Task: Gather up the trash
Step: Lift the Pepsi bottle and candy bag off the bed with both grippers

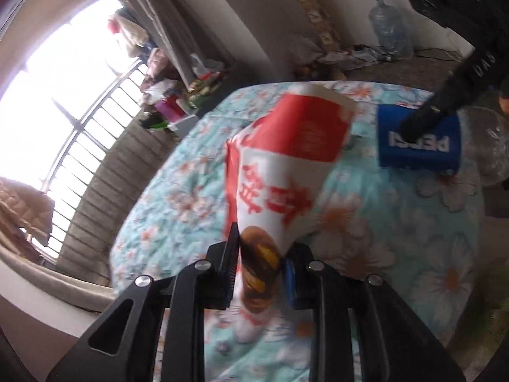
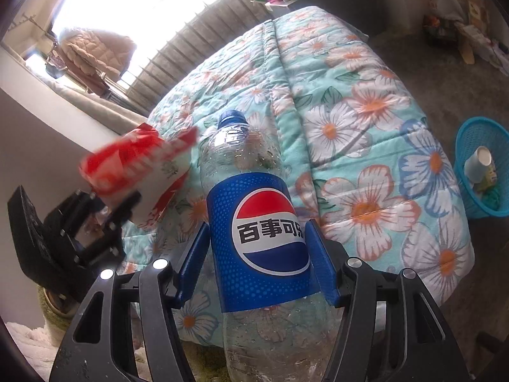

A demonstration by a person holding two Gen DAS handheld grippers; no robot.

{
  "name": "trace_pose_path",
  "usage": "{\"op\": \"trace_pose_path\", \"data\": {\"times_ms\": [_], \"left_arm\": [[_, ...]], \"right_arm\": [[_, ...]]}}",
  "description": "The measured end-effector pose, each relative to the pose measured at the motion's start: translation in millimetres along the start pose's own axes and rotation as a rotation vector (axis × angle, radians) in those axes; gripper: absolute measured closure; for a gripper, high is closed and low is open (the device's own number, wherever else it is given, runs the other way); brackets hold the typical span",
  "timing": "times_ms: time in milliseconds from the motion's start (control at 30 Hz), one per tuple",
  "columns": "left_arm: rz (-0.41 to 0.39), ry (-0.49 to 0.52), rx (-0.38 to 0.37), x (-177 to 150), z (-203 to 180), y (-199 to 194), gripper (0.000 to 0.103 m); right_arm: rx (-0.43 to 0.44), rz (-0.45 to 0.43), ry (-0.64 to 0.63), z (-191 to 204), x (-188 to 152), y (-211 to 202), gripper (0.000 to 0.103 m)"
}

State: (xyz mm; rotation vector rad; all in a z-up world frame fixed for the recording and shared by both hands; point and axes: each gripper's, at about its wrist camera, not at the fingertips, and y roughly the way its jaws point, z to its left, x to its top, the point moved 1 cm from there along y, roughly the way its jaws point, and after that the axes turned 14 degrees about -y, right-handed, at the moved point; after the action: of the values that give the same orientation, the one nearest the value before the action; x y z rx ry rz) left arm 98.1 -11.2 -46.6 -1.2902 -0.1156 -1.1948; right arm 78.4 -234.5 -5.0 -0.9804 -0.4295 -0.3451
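My left gripper (image 1: 259,254) is shut on the narrow end of a crumpled red and white paper food bag (image 1: 286,159), which hangs above the bed. The right wrist view shows the same bag (image 2: 136,165) at the left, blurred, in the left gripper (image 2: 122,203). My right gripper (image 2: 257,224) is shut on the blue label of an empty clear Pepsi bottle (image 2: 257,222) with a blue cap, held over the bed's near corner. In the left wrist view the bottle (image 1: 416,146) is at the right, with a black finger (image 1: 445,105) of the right gripper across it.
A floral turquoise quilt (image 2: 366,111) covers the bed below both grippers. On the carpet to the right stands a blue plastic basket (image 2: 483,172) with a paper cup and other trash inside. A cluttered desk (image 1: 178,95), a barred window and a big water jug (image 1: 389,28) lie beyond.
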Motion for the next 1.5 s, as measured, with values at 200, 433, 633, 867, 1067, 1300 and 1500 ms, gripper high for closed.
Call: {"op": "trace_pose_path", "data": {"times_ms": [200, 433, 633, 867, 1067, 1300, 1500], "left_arm": [[0.034, -0.208, -0.108, -5, 10, 14, 0.063], [0.055, -0.309, -0.118, 9, 16, 33, 0.057], [0.071, -0.355, -0.098, 19, 15, 39, 0.061], [0.113, -0.364, -0.071, 24, 13, 45, 0.068], [0.117, -0.363, -0.066, 24, 12, 45, 0.069], [0.117, -0.364, -0.069, 24, 12, 46, 0.069], [0.117, -0.363, -0.068, 24, 12, 45, 0.069]], "right_arm": [[-0.010, 0.010, -0.009, 1, 0, 0, 0.045], [-0.010, 0.013, -0.006, 0, 1, 3, 0.045], [-0.010, -0.006, 0.022, -4, 4, 2, 0.046], [-0.077, -0.028, 0.070, -19, 11, -7, 0.046], [-0.078, 0.024, 0.060, -17, 10, 0, 0.044], [-0.069, 0.054, 0.057, -16, 14, 9, 0.042], [-0.069, 0.072, 0.054, -15, 18, 18, 0.042]]}}
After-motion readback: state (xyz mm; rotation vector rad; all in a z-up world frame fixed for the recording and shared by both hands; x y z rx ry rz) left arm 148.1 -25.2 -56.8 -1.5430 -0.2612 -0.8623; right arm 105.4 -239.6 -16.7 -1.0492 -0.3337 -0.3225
